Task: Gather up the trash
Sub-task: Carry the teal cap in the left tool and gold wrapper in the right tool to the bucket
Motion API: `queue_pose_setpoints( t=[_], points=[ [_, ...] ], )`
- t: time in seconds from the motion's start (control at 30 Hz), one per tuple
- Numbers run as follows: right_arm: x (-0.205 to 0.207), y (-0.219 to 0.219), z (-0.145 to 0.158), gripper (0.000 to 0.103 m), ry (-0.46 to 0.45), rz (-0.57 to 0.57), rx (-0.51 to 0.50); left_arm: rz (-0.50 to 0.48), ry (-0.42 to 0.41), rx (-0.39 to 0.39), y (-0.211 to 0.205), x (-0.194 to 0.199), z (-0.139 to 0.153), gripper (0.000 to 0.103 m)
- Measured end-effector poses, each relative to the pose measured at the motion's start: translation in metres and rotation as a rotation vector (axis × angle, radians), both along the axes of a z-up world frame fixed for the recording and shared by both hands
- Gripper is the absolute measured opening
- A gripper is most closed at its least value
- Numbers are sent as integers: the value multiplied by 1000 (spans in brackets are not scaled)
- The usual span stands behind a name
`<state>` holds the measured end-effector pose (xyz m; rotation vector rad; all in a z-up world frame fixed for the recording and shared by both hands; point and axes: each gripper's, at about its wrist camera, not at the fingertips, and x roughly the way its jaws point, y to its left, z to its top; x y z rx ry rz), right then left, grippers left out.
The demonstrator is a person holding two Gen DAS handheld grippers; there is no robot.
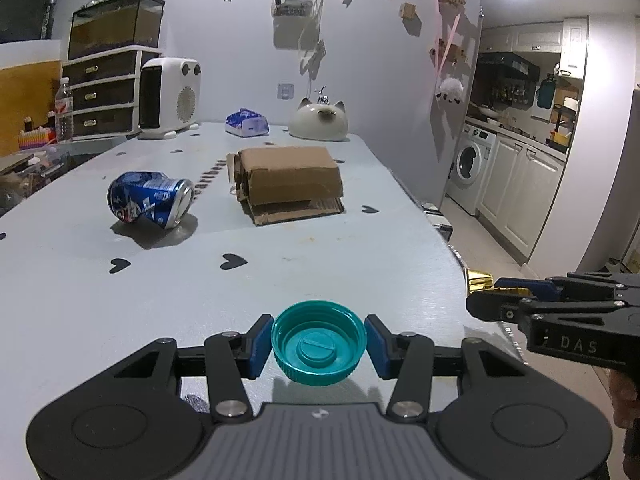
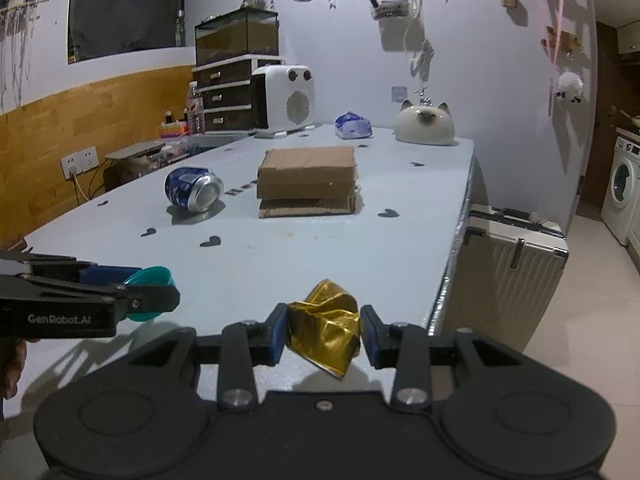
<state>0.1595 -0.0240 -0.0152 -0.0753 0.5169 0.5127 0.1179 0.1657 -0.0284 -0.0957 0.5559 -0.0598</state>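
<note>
We have both pieces of small litter in hand. Our left hand-held gripper (image 1: 319,344) is closed partway on a teal ribbed plastic bottle cap (image 1: 319,346), its blue pads pressing the rim from either side with the hollow facing up, so the cap sits level and cannot roll out. Our right hand-held gripper (image 2: 323,334) pinches a crumpled gold foil wrapper (image 2: 325,330), the pads squeezing its creased sides; the foil looks light and springy, so we judge a firm pinch is what keeps it there. Both loads hang just above the near end of the pale grey counter (image 1: 360,256) with its black heart stickers. Further along the counter, well apart from us, lie a dented blue drinks can (image 1: 150,204) on its side and a flattened brown cardboard box (image 1: 286,184), near each other but not touching. We judge these are the trash left to gather; no bin shows in either view.
</note>
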Motion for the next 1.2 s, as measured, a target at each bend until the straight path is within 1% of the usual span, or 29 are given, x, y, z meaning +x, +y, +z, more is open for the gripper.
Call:
queue_pose_setpoints(
  t=[0.33,0.53,0.8,1.0,1.2],
  points=[
    [-31,-37,12,39,-36,-43,31,7,-40,-1,-27,-29,15,50],
    [-51,-68,17,39,-57,-84,52,-23,-62,9,-54,-43,22,50],
    [-76,-121,14,39,-68,-154,70,-87,-77,5,-105,-54,21,50],
    [-92,-165,9,39,-70,-221,79,-165,-74,7,-153,-54,17,50],
    [-105,-214,-2,39,-65,-305,89,-243,-58,11,-202,-49,6,50]
  ],
)
